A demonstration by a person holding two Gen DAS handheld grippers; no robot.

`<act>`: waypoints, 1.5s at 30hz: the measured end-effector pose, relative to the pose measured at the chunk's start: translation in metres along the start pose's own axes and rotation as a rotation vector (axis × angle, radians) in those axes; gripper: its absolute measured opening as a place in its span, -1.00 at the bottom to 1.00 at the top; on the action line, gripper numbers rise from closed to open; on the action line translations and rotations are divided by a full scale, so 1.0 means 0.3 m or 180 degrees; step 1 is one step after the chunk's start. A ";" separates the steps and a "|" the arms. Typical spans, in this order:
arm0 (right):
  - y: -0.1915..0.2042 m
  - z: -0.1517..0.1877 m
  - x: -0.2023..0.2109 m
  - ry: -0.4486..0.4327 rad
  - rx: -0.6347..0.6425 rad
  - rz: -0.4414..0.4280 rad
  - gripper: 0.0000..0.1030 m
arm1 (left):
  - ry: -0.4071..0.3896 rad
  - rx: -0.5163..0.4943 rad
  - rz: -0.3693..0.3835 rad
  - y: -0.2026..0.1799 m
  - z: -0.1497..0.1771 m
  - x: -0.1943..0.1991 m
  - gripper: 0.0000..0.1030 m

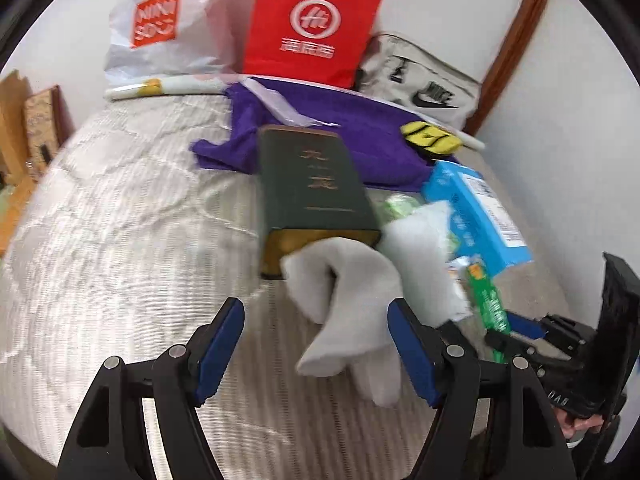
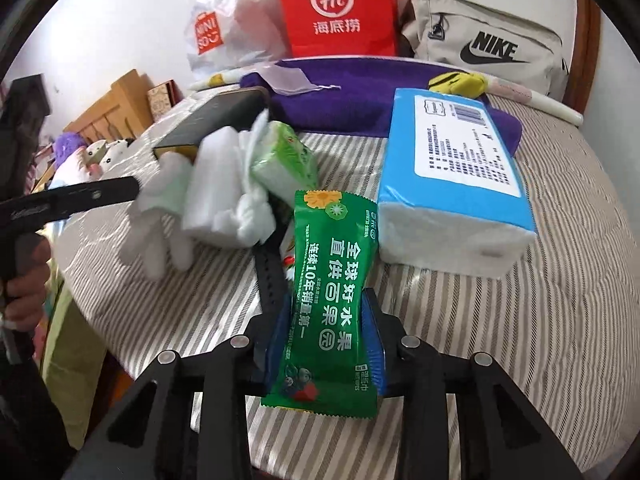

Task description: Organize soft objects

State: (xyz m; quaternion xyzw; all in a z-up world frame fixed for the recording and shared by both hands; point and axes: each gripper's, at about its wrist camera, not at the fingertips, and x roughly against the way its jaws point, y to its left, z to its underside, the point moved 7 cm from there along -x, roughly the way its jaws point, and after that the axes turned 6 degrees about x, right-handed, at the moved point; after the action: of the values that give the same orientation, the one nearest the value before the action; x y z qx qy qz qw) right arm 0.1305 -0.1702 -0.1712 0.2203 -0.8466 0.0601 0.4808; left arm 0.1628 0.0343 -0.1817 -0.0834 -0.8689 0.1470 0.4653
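My left gripper [image 1: 316, 344] is open over the bed, its blue pads on either side of a white sock [image 1: 344, 304] that lies in front of a dark green book [image 1: 312, 188]. My right gripper [image 2: 328, 336] is shut on a green wet-wipe packet [image 2: 324, 300] and holds it upright above the striped bedspread [image 2: 500, 340]. White foam pieces [image 2: 216, 184], a small green tissue pack [image 2: 284, 160] and a blue tissue pack [image 2: 452, 176] lie close behind it. The right gripper [image 1: 516, 328] and its green packet [image 1: 488, 300] also show in the left wrist view, at the right.
A purple towel [image 1: 360, 136] with a yellow item [image 1: 432, 140] lies further back. A red paper bag [image 2: 336, 8], a white Miniso plastic bag [image 2: 216, 32] and a beige Nike bag [image 2: 488, 40] stand against the wall. Wooden furniture [image 2: 116, 108] and plush toys [image 2: 80, 156] are at the left.
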 end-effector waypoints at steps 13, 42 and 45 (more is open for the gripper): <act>-0.155 0.151 0.082 0.0066 -0.0177 0.0365 -0.32 | -0.0008 -0.0170 -0.0209 -0.082 0.001 -0.141 0.41; -0.223 0.116 -0.006 0.0029 -0.0260 0.0551 -0.24 | 0.0016 0.0199 0.0043 0.072 -0.002 -0.023 -0.59; -0.215 0.114 -0.009 0.0021 -0.0245 0.0515 -0.11 | 0.0076 0.0106 -0.0076 0.055 0.008 -0.066 -0.39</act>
State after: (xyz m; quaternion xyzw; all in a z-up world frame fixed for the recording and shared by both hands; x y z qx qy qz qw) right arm 0.1325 -0.2380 -0.1988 0.1324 -0.8617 0.0669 0.4852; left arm 0.1720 0.0439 -0.2041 -0.0670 -0.8617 0.1549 0.4786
